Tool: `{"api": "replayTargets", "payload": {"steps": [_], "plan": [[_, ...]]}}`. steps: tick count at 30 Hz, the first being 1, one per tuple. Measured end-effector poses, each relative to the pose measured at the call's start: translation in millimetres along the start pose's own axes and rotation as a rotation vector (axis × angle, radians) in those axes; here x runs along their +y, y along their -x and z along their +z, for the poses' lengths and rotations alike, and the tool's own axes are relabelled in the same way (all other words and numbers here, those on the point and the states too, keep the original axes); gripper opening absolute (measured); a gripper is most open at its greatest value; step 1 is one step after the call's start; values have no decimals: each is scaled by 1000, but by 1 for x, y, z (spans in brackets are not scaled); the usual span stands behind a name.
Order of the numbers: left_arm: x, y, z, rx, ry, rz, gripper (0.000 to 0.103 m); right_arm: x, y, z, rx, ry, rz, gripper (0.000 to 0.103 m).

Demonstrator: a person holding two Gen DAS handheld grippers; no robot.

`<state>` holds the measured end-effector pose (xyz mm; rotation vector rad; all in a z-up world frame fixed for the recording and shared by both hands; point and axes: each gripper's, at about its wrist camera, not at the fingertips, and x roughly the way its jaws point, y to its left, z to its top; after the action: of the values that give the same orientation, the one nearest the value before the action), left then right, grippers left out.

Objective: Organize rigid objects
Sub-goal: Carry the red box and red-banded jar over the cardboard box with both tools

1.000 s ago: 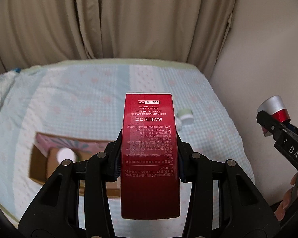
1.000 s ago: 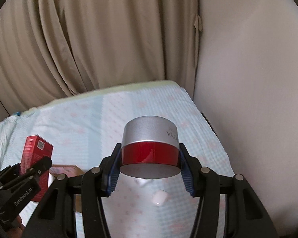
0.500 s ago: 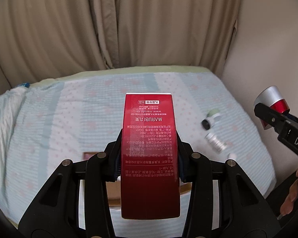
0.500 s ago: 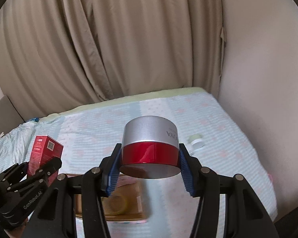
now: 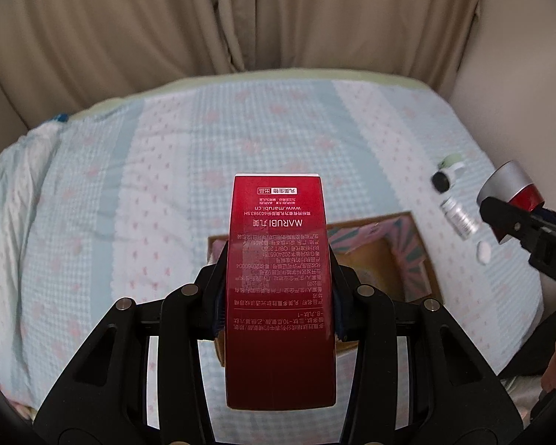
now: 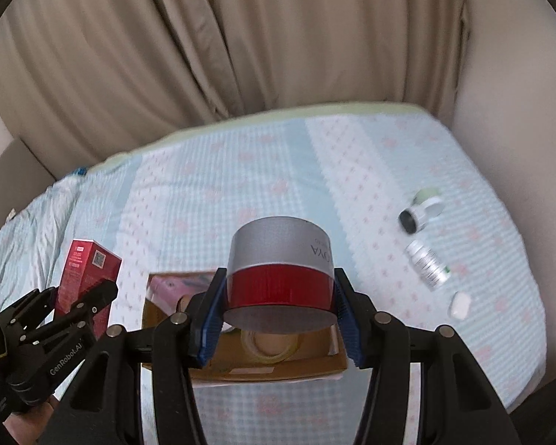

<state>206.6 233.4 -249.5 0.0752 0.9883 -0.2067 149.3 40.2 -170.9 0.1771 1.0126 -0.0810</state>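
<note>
- Both hands have swung across the bed since a second ago — the cardboard box (image 5: pixel 415 259) now sits right under and ahead of both grippers; earlier it was off to the lower left or barely in view.
- Left gripper (image 5: pixel 278 289) clamped on the red carton (image 5: pixel 280 278), upright between the pads, label text upside down; grip unchanged.
- Right gripper (image 6: pixel 280 300) clamped on the red-and-silver jar (image 6: pixel 280 259), blue pads pressing its red band; no change in width either.
- Reads as the carry leg nearly over — both items hover above the box, drop-off looks like the next step, nothing released yet.
- Box already holds a tape roll (image 6: pixel 270 345); pink lining shows on its inner walls.
- Loose items on the bed to the right, well apart from the box: a small dark-capped jar (image 6: pixel 413 218), a green-lidded pot (image 6: pixel 428 198), a lying vial (image 6: pixel 428 265), a small white piece (image 6: pixel 459 306).
- Surface: bed with a pale blue checked sheet (image 5: pixel 129 185), pink flecks, soft — items may tip.
- Room: beige curtains (image 5: pixel 166 37) behind, plain wall on the right.
</note>
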Motion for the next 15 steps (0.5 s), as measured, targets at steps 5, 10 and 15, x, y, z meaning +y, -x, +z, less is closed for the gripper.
{"api": "replayTargets", "payload": {"steps": [5, 10, 15], "plan": [[6, -48, -15, 81, 10, 3, 39, 7, -52, -15, 106, 3, 2, 49], [13, -100, -29, 144, 36, 23, 39, 13, -100, -36, 191, 24, 13, 49], [18, -145, -40, 176, 29, 52, 39, 13, -142, -55, 243, 38, 15, 49]]}}
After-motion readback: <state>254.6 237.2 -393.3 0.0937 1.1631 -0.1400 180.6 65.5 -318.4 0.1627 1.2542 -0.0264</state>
